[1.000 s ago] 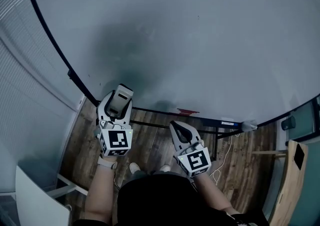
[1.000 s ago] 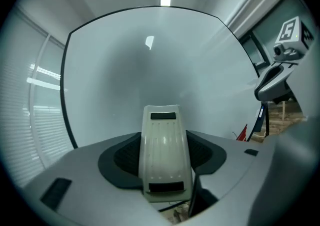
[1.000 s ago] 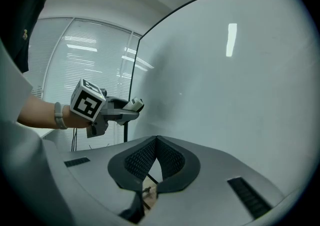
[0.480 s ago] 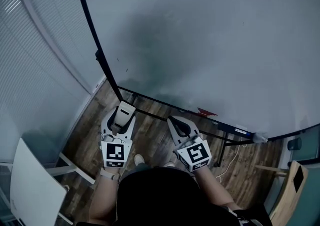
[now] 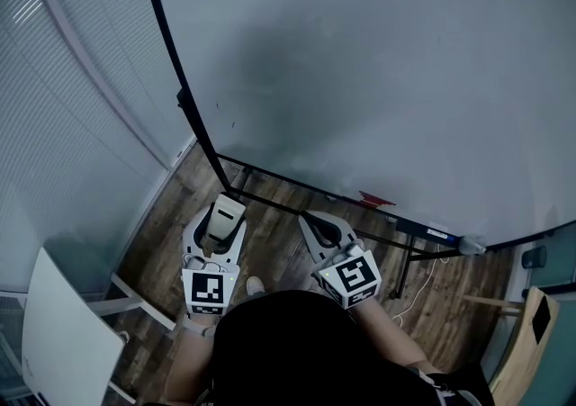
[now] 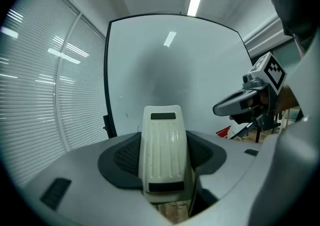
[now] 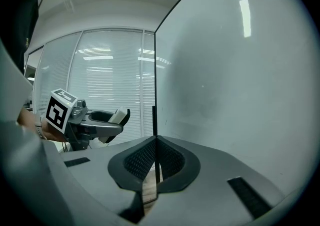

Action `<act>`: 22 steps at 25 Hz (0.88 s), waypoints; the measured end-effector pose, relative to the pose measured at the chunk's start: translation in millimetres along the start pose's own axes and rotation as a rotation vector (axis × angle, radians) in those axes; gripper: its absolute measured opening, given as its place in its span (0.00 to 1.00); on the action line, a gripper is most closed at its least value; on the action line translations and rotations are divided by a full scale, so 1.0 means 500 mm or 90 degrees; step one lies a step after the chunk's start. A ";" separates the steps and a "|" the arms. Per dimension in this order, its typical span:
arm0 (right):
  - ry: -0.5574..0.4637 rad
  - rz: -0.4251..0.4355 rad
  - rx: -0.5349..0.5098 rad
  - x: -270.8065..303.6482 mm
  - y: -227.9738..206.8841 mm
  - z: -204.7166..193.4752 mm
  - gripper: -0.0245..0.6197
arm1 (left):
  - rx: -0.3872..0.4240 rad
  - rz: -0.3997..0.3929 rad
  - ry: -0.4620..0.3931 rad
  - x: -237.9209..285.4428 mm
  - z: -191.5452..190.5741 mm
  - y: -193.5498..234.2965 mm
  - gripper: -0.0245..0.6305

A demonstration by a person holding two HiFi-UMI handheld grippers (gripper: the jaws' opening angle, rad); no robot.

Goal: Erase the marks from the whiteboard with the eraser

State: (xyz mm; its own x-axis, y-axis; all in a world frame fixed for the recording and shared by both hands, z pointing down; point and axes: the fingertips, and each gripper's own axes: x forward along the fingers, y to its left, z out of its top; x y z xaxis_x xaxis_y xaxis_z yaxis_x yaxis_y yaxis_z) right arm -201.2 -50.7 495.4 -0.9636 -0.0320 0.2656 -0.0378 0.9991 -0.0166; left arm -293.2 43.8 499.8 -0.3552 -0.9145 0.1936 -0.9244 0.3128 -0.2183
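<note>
Lower left, the left tongs clamp the white eraser; lower centre, the right tongs sit pressed together, below the whiteboard.

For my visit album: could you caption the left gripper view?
Left gripper clamps a cream eraser, facing the whiteboard; the right gripper, shut and empty, hangs beside it.

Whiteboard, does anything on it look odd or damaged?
Nothing damaged or askew. The whiteboard carries a dull grey patch near its left edge, smear or shadow, and tiny dark specks beside it.
</note>
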 end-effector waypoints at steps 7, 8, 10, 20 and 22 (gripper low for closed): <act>0.006 -0.012 0.023 -0.014 -0.003 -0.019 0.08 | 0.018 -0.017 0.002 -0.002 -0.003 -0.014 0.44; 0.008 -0.014 0.023 -0.016 -0.005 -0.020 0.08 | 0.014 -0.018 0.002 -0.002 -0.004 -0.015 0.44; 0.010 -0.018 0.021 -0.019 -0.008 -0.022 0.08 | 0.012 -0.023 0.002 0.002 -0.006 -0.019 0.44; 0.006 -0.030 0.028 -0.032 -0.015 -0.019 0.08 | 0.018 -0.040 -0.007 0.014 0.005 -0.035 0.44; 0.006 -0.033 0.030 -0.034 -0.016 -0.021 0.08 | 0.018 -0.043 -0.009 0.017 0.008 -0.040 0.44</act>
State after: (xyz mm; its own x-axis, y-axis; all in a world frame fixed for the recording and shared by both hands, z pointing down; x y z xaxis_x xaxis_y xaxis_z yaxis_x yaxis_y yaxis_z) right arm -181.7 -58.0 501.2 -0.9573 -0.0837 0.2769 -0.1009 0.9937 -0.0484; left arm -277.2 28.9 501.9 -0.2906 -0.9368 0.1951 -0.9417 0.2438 -0.2319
